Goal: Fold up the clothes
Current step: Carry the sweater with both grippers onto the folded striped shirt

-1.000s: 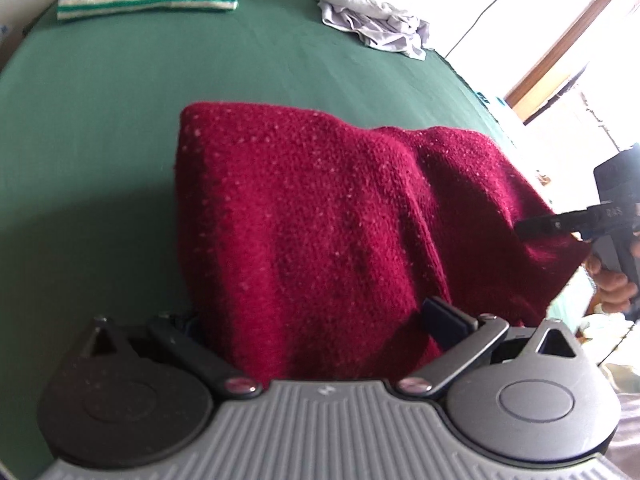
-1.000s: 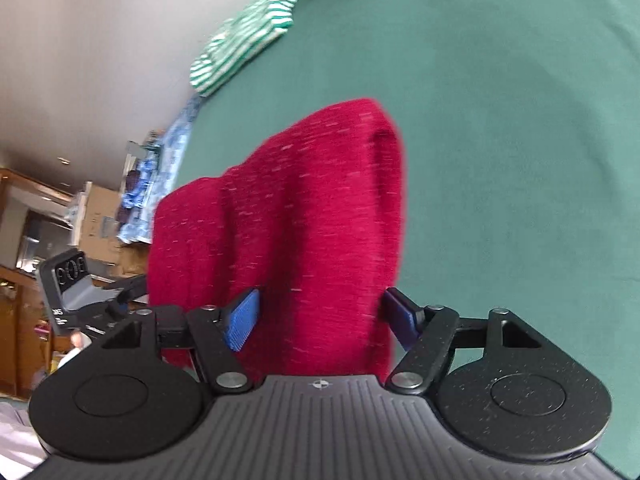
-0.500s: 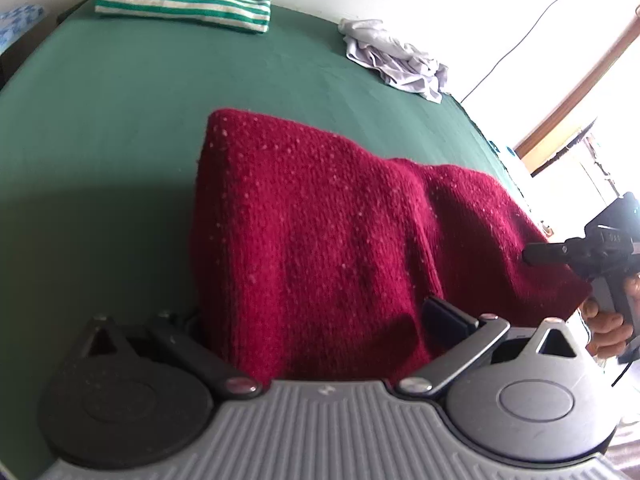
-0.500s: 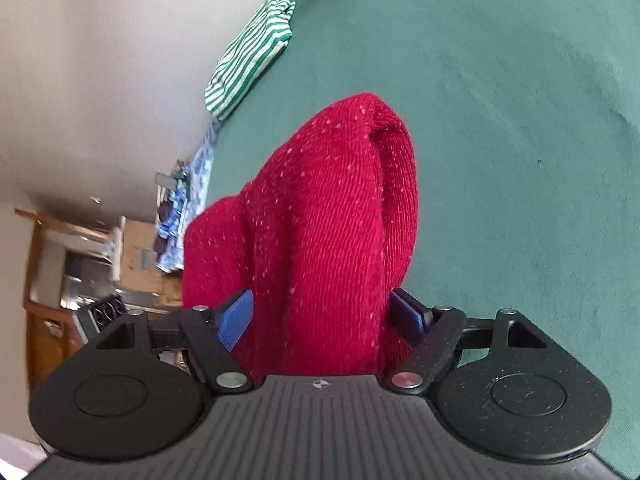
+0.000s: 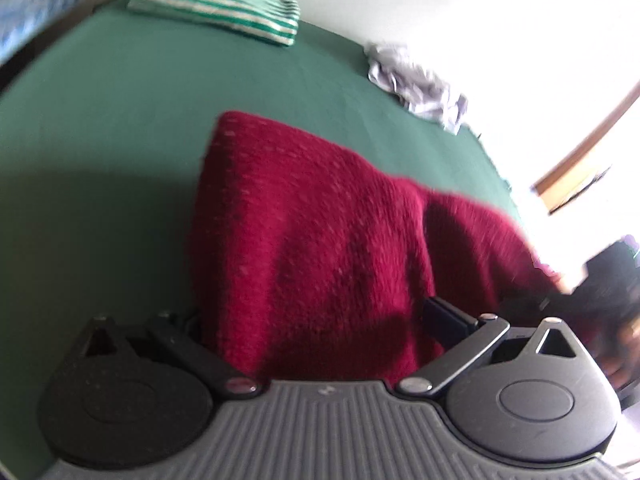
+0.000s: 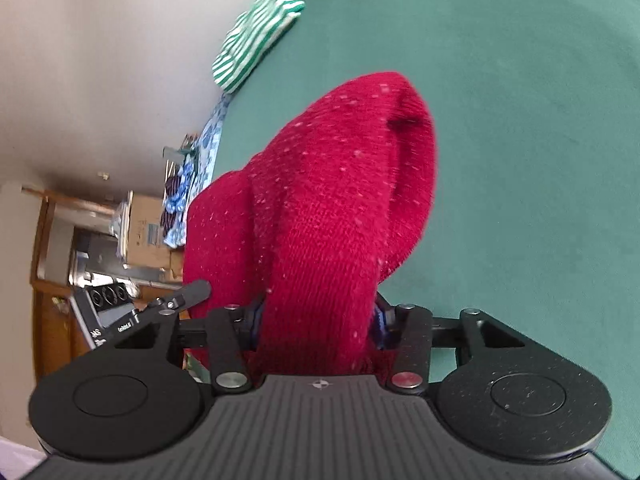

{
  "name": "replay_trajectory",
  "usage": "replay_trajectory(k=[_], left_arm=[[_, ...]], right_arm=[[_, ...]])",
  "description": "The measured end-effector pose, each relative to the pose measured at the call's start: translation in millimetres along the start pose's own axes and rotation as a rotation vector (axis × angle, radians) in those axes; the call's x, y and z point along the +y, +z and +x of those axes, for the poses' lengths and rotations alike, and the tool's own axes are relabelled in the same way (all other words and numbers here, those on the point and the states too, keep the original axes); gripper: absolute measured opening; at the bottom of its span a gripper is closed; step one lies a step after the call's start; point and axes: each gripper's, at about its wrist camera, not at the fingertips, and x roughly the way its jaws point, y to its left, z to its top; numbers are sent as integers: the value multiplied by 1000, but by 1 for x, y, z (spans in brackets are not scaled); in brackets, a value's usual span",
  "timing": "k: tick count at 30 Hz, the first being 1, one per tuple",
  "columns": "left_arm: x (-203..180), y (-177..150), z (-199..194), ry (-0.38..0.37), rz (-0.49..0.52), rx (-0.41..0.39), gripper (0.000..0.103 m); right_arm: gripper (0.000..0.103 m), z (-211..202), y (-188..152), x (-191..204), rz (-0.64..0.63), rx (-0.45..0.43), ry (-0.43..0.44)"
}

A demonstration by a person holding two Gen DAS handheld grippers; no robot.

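A dark red knitted garment [image 5: 320, 248] hangs between my two grippers over the green table [image 5: 100, 140]. My left gripper [image 5: 316, 320] has the cloth between its wide-set fingers; the fingertips are hidden by the fabric. My right gripper [image 6: 316, 320] is shut on the bunched red garment [image 6: 328, 208], its blue pads pressed against the cloth. The right gripper also shows blurred at the right edge of the left wrist view [image 5: 600, 288]. The left gripper shows at the left of the right wrist view [image 6: 176, 304].
A folded green-and-white striped shirt [image 5: 224, 20] lies at the table's far edge, also in the right wrist view [image 6: 260, 36]. A crumpled pale garment [image 5: 416, 84] lies at the far right. Blue patterned cloth [image 6: 192, 184] and boxes stand beyond the table.
The right gripper's fingers have closed in on the red garment. Both grippers have shifted, the left view swinging rightward and blurring; the garment stays hanging between them.
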Motion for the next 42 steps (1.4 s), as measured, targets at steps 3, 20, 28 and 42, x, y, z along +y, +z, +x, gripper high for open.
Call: replay_trajectory(k=[3,20,28,42], left_arm=[[-20,-11,4,95,60,-6,99],[-41,181,-64,217,320,-124,45],[22,352,-51,342,439,-245,44],[137,446,71,341,372,-190,38]], right_arm=[[44,2,-3,4,-8,-8,-13],[40,-2,115,164,-329,-37,-35],[40,61,240,258,-499,-273,-106],[40,189,344,227,-488,-359,-248]])
